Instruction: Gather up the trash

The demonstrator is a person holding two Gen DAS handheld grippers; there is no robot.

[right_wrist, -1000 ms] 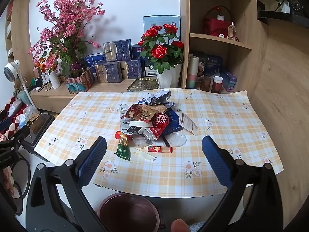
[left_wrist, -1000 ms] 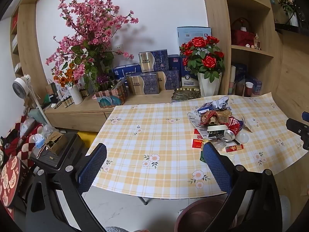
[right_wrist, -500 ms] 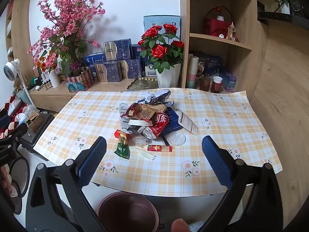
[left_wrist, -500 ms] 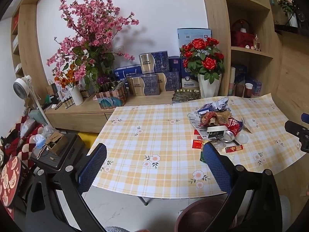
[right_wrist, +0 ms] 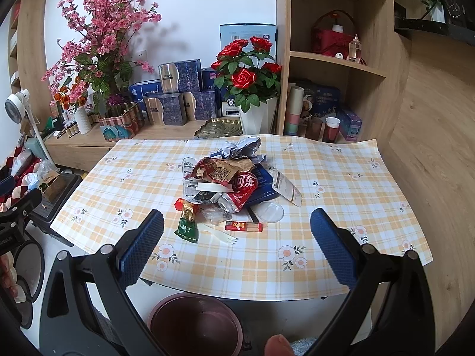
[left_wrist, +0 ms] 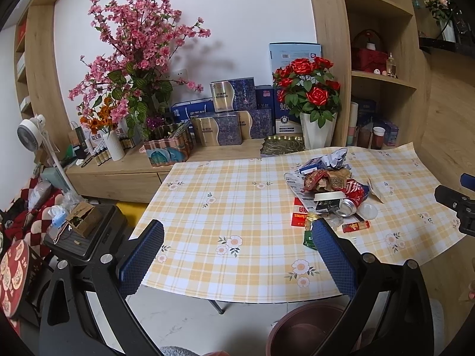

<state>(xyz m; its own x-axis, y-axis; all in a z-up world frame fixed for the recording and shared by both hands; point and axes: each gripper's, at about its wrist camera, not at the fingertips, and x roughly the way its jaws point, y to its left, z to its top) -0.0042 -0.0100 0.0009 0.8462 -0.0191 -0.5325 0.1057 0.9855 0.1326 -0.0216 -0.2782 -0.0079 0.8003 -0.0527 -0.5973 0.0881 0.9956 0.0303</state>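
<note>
I have both tools held above the near edge of the table (right_wrist: 341,178), which is covered in a yellow-and-white checked cloth with small flower prints. My left gripper (left_wrist: 237,255) has its jaws wide apart with nothing between them, and my right gripper (right_wrist: 236,244) is the same, spread wide and empty. The trash sits in one loose pile (right_wrist: 228,178) near the middle of the table, seen straight ahead from the right wrist and off to the right from the left wrist. In it I count one crushed red drink can (right_wrist: 240,191) lying on its side, one crumpled brown paper wrapper with a square code (right_wrist: 222,172), one crumpled silver-grey foil wad (right_wrist: 243,148) at the far end, one flat white lid (right_wrist: 212,187), one clear round plastic lid (right_wrist: 268,212), one dark blue flat packet (right_wrist: 264,184) and one white printed pouch (right_wrist: 286,187) leaning off the right side. Nearer to me lie one green-and-gold foil wrapper (right_wrist: 187,222), one small red lighter (right_wrist: 243,226) and one white plastic fork (right_wrist: 221,235), all apart from the jaws. On the floor below the table edge stands one round dark brown bin (right_wrist: 194,324), open at the top. Behind the table, on the wooden sideboard, one white pot of red roses (right_wrist: 252,89) stands.
</note>
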